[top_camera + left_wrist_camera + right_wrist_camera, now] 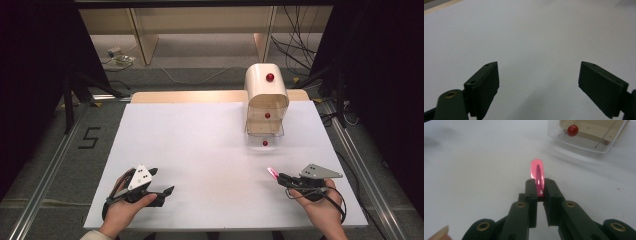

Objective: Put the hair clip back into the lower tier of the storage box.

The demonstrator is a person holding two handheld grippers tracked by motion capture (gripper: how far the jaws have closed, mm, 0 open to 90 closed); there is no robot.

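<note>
a: high view first. the right gripper point(278, 176) sits near the front right corner of the tabletop point(200, 145), its jaws closed on a small pink clip point(272, 173) that sticks out past the tips toward the drawer unit point(266, 100).

b: right gripper view agrees. the pink clip point(537, 173) stands on edge, pinched between the two pads at its near end. and the other side?

a: the left gripper point(162, 182) rests near the front left corner, jaws wide apart with nothing between them. in the left gripper view there is just bare white surface beyond the pads.

b: so which step is this?

a: my read is the carry: the clip is picked and held, not yet placed. the little drawer unit stands toward the back right edge, its lowest clear drawer point(264, 139) pulled out toward the front, a red knob point(265, 143) on its face.

b: then the next move likely calls for bringing the clip forward over that open drawer point(589, 137) and clearing its front wall before letting go.

a: yes, and keeping the grip firm, since the clip is held only by one end.

b: room to move?

a: plenty. the stretch between the clip and the drawer is bare, and the right edge is close beside the hand, so the path should stay inward.
</note>
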